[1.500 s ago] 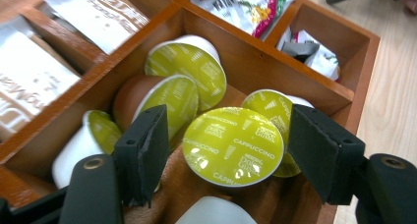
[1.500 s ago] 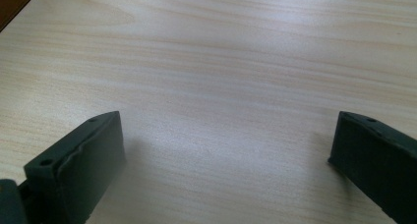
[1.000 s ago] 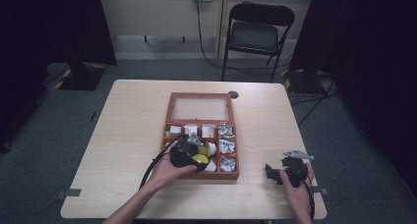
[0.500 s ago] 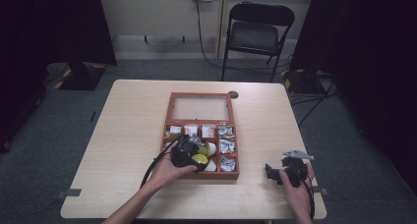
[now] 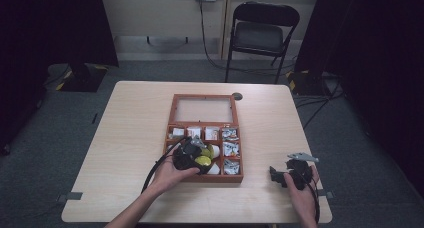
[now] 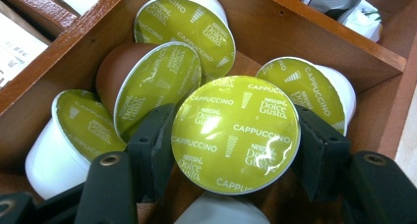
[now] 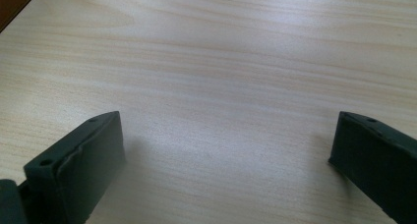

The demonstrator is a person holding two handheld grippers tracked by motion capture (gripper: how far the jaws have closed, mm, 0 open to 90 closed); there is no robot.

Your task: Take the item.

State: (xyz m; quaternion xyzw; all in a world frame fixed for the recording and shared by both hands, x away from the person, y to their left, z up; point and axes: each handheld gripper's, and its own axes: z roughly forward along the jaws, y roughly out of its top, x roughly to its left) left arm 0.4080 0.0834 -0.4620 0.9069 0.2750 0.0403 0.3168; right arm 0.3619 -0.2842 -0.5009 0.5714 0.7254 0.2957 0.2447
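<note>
Inside the wooden box [image 5: 173,119], green-lidded capsules [image 6: 167,81], one capsule [image 6: 235,134] clamped by left claw [image 6: 231,150]; right claw [image 7: 226,155] wide.

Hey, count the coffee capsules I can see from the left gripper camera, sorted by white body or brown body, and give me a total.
White-bodied capsules: 3
Brown-bodied capsules: 1
Body hidden, gripped in left claw: 1
Total: 5

five green-lidded capsules [image 6: 235,135], one wooden box [image 5: 176,104], one chair [image 5: 260,35]
</note>
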